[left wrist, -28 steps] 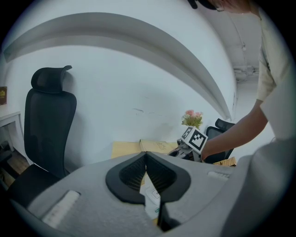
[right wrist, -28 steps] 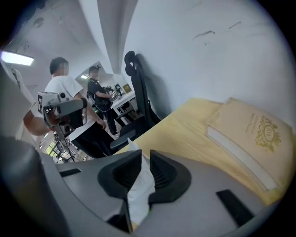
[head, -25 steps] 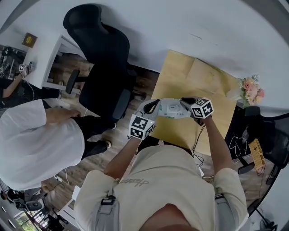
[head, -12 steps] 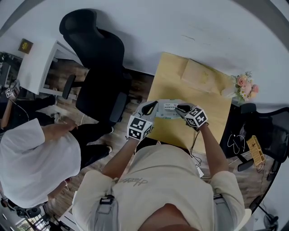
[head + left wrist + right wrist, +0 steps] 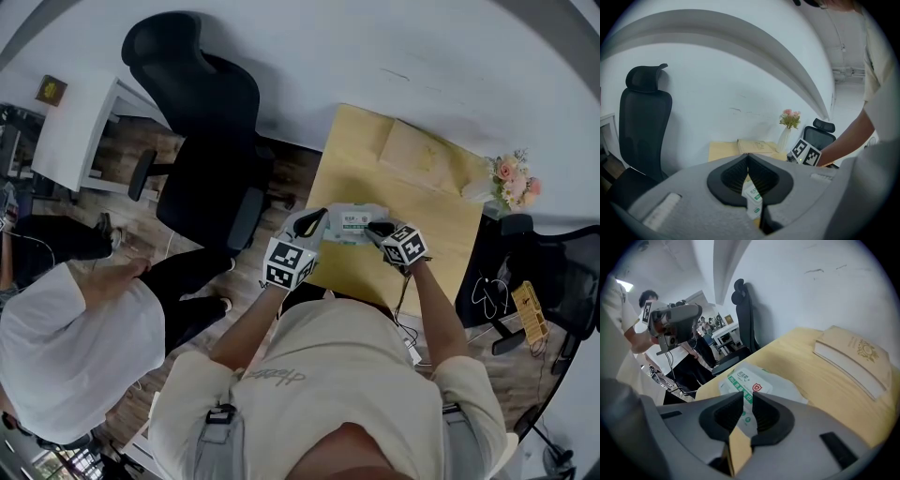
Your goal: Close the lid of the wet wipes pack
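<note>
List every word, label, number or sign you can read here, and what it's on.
No text reads clearly enough to quote.
wet wipes pack: green label with white print, too blurred to read; a red shield sign shows.
book: gold emblem on the cover, no legible words.
shirt: script lettering on the back, illegible.
marker cubes: black-and-white squares, no words.

Wipes pack [image 5: 354, 223] on table [image 5: 349, 159], book [image 5: 417, 150] behind, flowers [image 5: 514, 180] right.

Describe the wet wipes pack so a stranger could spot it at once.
Find the yellow wooden table against the white wall and look at the half farther from the wall. The wet wipes pack lies there: soft, white, with a green label, unlike the tan book and flower vase farther back.
</note>
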`<control>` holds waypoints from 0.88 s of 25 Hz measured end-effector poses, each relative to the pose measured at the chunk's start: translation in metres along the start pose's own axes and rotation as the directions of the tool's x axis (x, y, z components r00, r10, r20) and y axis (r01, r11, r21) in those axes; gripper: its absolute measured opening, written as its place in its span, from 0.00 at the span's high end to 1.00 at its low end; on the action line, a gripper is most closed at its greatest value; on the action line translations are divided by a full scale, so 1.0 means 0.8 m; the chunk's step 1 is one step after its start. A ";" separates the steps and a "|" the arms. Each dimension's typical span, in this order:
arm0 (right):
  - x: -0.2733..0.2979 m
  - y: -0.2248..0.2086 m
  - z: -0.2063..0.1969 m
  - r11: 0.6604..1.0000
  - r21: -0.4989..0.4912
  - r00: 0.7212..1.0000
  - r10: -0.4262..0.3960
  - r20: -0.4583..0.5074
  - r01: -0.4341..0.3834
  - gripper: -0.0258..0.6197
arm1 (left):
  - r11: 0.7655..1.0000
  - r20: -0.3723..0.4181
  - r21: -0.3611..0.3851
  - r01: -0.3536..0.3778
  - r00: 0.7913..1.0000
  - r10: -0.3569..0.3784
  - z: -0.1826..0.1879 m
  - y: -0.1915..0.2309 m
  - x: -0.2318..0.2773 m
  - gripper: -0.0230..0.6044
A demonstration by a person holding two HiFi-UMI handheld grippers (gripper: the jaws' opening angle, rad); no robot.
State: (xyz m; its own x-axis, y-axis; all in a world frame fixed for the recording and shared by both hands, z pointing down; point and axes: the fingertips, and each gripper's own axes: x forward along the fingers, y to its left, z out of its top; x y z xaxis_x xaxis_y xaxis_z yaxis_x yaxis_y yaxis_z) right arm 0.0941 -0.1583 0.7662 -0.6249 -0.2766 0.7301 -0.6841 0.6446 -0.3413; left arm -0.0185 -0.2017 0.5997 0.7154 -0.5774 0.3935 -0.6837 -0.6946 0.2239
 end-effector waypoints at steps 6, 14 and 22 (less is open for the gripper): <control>0.011 -0.006 -0.010 1.000 0.022 0.999 -0.021 -0.043 0.022 0.87 | 1.000 -0.007 -0.012 -0.008 1.000 0.008 -0.008 0.003 -0.002 0.94; 0.014 -0.014 -0.012 0.997 0.018 0.993 -0.074 -0.095 0.076 0.96 | 1.000 -0.004 -0.021 -0.018 1.000 0.018 -0.013 0.008 -0.007 0.94; 0.006 -0.008 -0.005 0.995 0.012 0.991 -0.101 -0.089 0.103 0.96 | 1.000 0.010 -0.010 -0.005 1.000 0.006 -0.004 0.004 -0.007 0.94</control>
State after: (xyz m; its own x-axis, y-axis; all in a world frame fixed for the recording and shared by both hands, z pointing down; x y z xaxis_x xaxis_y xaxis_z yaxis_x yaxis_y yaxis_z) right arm 0.0971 -0.1611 0.7745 -0.5162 -0.2760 0.8107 -0.7494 0.6039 -0.2716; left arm -0.0254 -0.1992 0.6006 0.7130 -0.5854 0.3859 -0.6889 -0.6872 0.2305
